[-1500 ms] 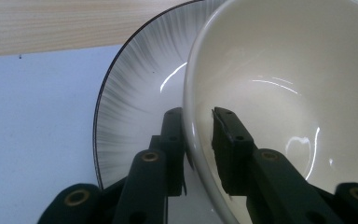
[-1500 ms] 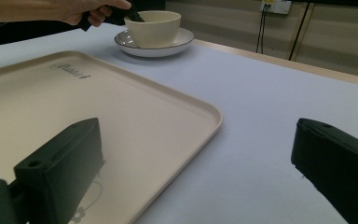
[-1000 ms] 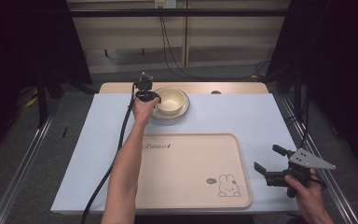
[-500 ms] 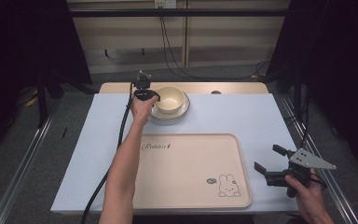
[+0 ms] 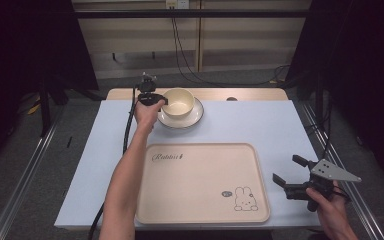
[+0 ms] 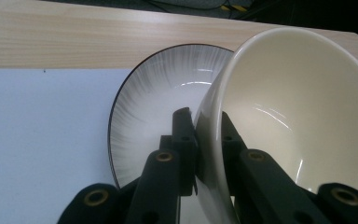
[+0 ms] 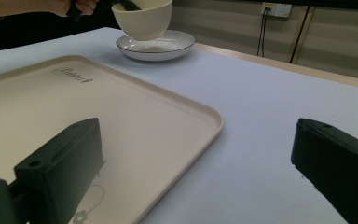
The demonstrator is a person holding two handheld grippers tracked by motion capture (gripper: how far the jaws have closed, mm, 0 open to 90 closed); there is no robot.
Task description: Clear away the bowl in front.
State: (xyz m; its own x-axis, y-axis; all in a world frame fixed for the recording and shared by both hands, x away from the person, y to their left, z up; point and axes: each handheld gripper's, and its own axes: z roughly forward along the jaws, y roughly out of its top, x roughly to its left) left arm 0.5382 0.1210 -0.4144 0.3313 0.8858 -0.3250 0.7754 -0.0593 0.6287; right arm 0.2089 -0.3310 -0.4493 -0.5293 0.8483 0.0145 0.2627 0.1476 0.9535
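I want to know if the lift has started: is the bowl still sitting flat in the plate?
No: in the right gripper view the bowl hangs tilted above the plate, its rim pinched by the left gripper.

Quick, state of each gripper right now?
Left gripper: shut on the bowl rim, above the plate.
Right gripper: open, holding nothing.

We see a glossy, smooth ceramic bowl over a glazed, finely ribbed plate. The tray looks like matt plastic; the table edge is wood.
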